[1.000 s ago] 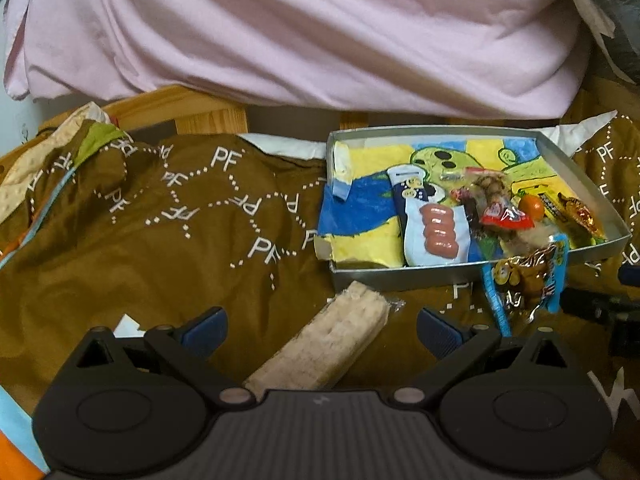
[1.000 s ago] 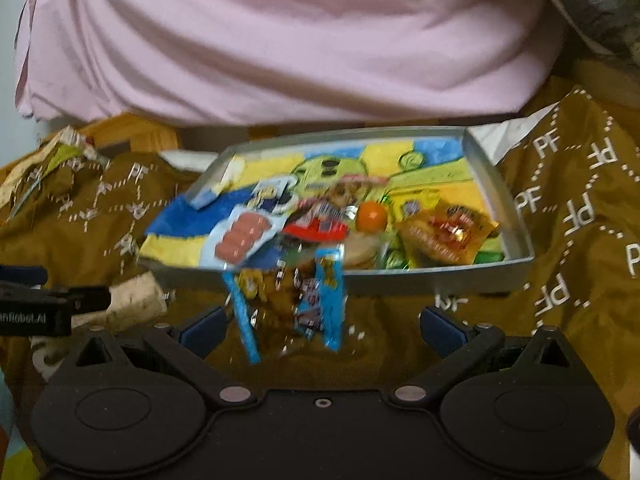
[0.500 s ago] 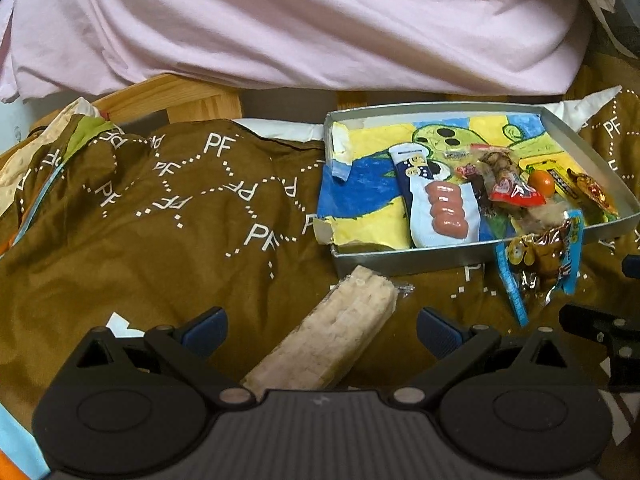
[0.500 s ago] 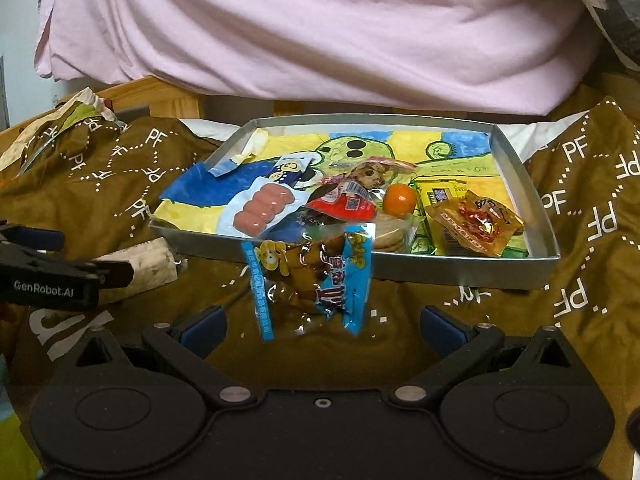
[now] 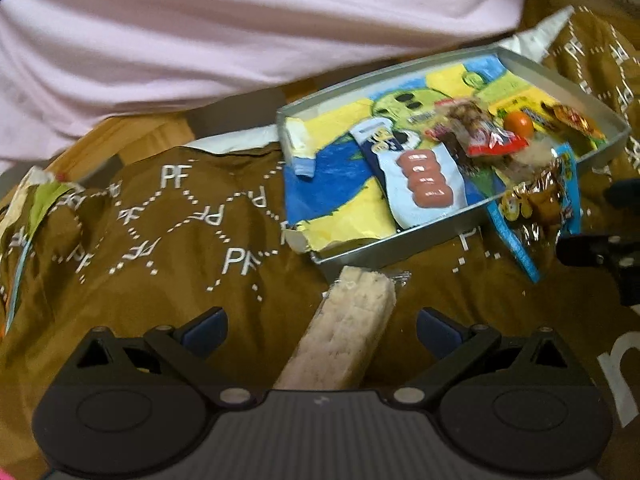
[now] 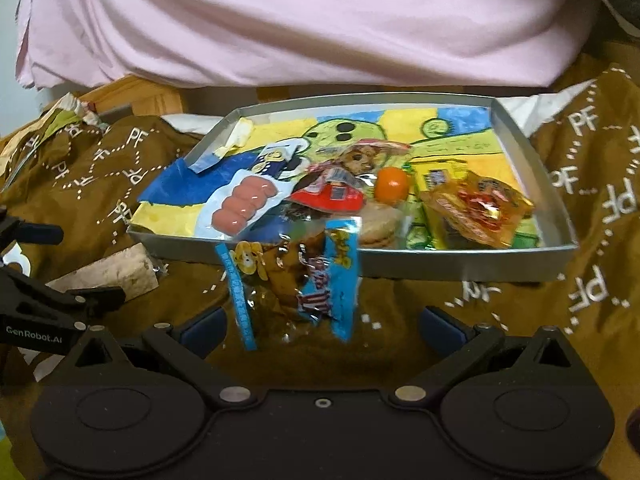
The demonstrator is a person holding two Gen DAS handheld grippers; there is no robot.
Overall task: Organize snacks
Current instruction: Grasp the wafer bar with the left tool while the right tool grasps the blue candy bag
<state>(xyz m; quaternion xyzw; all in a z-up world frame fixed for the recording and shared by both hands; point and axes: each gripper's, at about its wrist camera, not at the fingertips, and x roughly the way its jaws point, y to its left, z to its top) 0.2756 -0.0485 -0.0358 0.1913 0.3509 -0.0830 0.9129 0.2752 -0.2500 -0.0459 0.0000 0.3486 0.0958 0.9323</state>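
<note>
Brown patterned cloth [image 6: 592, 208] carries a metal tray [image 6: 472, 270] of snacks. Just outside its near wall lie a wafer bar [image 5: 344, 332], between the spread jaws of the left gripper [image 5: 322, 326], and a blue packet [image 6: 296, 280], leaning on that wall before the spread jaws of the right gripper [image 6: 322, 326]. Each is best pinched across its narrow width and lifted clear over the wall.

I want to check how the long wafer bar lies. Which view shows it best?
The left wrist view: the wafer bar runs between the open fingers of the left gripper, its far end near the tray. The right wrist view shows only one end, beside the left gripper's finger.
</note>
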